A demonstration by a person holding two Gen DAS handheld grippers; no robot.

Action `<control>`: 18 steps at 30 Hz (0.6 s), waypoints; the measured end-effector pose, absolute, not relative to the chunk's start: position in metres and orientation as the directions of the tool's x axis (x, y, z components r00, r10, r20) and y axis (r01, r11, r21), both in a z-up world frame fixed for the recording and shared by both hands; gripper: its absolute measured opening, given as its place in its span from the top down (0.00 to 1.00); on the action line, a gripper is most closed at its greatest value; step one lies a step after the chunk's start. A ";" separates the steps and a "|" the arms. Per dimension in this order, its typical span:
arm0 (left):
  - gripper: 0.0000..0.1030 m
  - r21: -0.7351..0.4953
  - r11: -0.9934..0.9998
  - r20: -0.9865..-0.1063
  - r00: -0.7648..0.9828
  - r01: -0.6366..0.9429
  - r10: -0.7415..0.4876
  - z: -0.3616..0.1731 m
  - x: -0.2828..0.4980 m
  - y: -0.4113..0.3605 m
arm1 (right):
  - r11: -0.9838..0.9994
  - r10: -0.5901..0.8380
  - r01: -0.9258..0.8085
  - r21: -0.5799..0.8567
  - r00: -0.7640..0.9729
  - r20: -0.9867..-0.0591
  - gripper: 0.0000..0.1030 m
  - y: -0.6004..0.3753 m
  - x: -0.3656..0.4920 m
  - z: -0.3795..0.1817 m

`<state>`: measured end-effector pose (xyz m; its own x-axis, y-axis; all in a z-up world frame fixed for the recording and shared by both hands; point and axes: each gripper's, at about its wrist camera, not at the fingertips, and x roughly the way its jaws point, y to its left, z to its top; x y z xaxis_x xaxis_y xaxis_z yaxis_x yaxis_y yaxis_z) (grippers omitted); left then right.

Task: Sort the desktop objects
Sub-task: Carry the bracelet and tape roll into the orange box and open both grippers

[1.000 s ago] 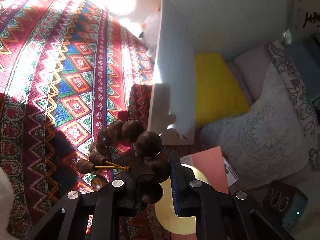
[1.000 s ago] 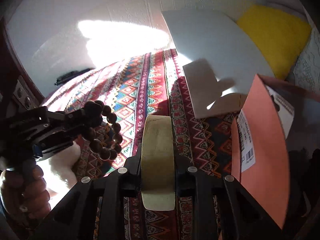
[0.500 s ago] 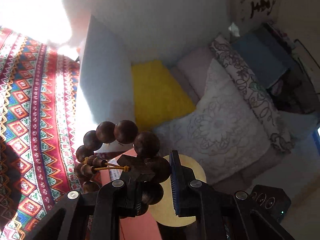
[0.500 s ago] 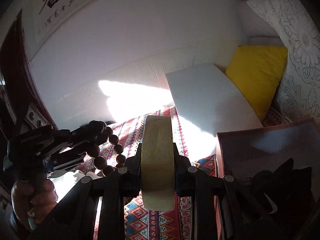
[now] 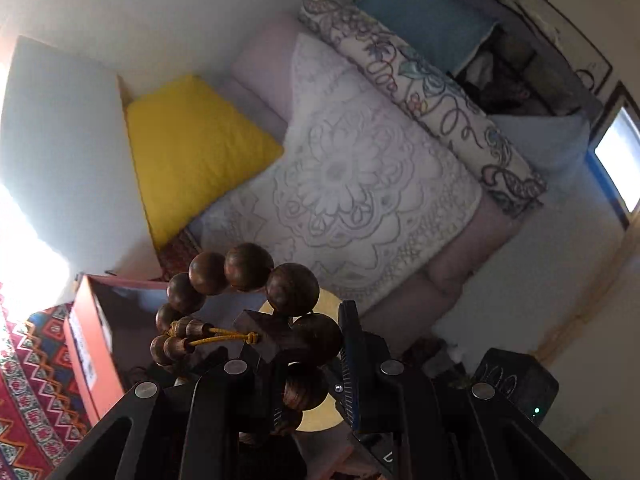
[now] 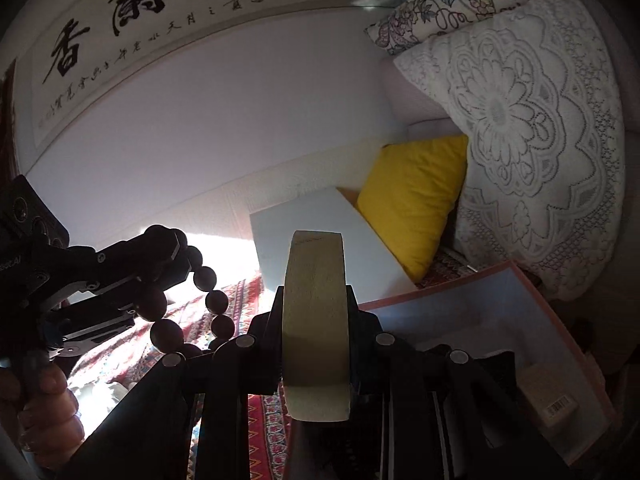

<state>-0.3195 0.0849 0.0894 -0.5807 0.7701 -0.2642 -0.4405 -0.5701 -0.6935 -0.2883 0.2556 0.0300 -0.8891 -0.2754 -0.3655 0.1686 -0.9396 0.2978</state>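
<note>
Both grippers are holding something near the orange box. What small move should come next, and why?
Probably lower the right gripper toward the open orange box and let go there. It is shut on the tape roll, and the box lies just to its right. The left gripper, shut on the beads, could follow.

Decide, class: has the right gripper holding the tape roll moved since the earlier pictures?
Yes. The right gripper has tilted upward: the yellow cushion sits lower in its view, and the calligraphy scroll now shows.

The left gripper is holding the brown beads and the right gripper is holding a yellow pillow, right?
Not quite. The right gripper is shut on a roll of tape, as the right wrist view shows; the yellow pillow lies behind it. The left gripper does hold the brown beads.
</note>
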 end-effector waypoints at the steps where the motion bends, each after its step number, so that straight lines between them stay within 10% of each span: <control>1: 0.84 -0.685 -0.577 -0.278 -0.572 -0.445 0.772 0.088 -0.321 0.096 | -0.941 -0.261 0.149 0.302 -0.891 -0.373 0.76 0.268 -0.290 0.027; 9: 0.79 -0.625 -0.639 -0.389 -0.531 -0.448 0.753 0.070 -0.337 0.161 | -0.954 -0.172 0.033 0.297 -0.874 -0.455 0.73 0.325 -0.305 0.001; 11: 0.47 -0.578 -0.703 -0.450 -0.556 -0.415 0.699 0.068 -0.340 0.172 | -0.960 -0.098 -0.041 0.276 -0.877 -0.471 0.16 0.335 -0.307 -0.004; 12: 0.24 -0.569 -0.722 -0.462 -0.573 -0.394 0.677 0.068 -0.340 0.174 | -0.958 -0.071 -0.067 0.278 -0.885 -0.459 0.05 0.341 -0.306 -0.004; 18: 0.09 -0.528 -0.763 -0.437 -0.652 -0.372 0.620 0.083 -0.323 0.157 | -0.943 -0.078 -0.069 0.327 -0.906 -0.416 0.02 0.352 -0.301 0.005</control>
<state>-0.3229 0.1575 0.0830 -0.6517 0.6199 -0.4371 -0.3722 -0.7635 -0.5278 -0.3014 0.3518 0.0048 -0.9059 -0.0776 -0.4163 -0.0694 -0.9425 0.3268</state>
